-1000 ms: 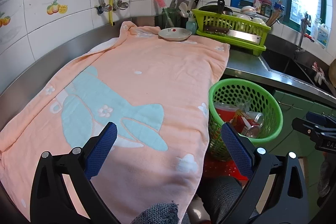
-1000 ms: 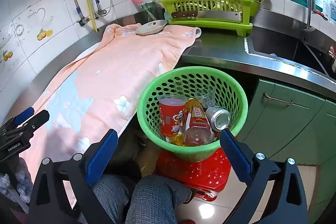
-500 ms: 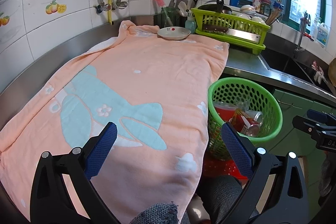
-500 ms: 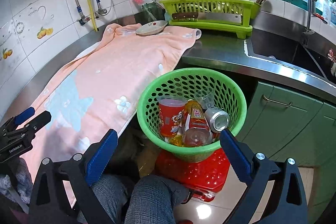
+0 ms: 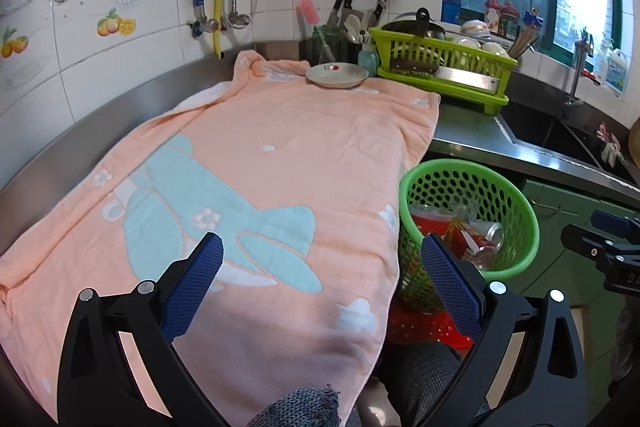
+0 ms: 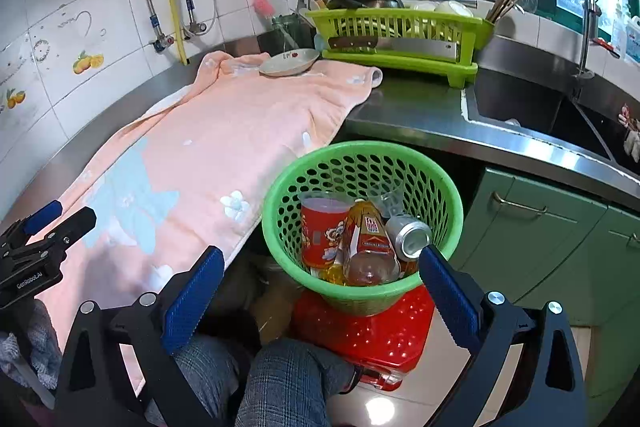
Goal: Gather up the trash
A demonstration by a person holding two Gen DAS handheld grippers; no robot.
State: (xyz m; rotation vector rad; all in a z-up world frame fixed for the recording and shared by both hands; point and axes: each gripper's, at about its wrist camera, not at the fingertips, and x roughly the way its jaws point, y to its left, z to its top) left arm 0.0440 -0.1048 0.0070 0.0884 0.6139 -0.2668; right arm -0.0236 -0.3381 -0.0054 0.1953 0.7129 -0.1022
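A green mesh basket (image 6: 288, 183) stands on a red stool (image 6: 372, 331) beside the counter. Inside it lie a red paper cup (image 6: 320, 231), a plastic bottle with a red label (image 6: 366, 243), a silver can (image 6: 410, 237) and a clear cup (image 6: 386, 195). My right gripper (image 6: 318, 283) hangs open just in front of the basket, holding nothing. My left gripper (image 5: 320, 277) is open over the near end of a pink towel (image 5: 260, 163), also holding nothing. The basket (image 5: 516, 211) shows at the right of the left wrist view.
The towel covers the steel counter (image 6: 420, 111); a small plate (image 5: 337, 75) rests on its far end. A lime dish rack (image 6: 400, 35) with a cleaver stands behind it, and a sink (image 6: 528, 107) lies to the right. Green cabinet doors (image 6: 532, 227) are below. A person's knees (image 6: 280, 375) are underneath.
Both grippers stay open with nothing in them. The views have shifted only slightly; the basket's contents sit the same way.
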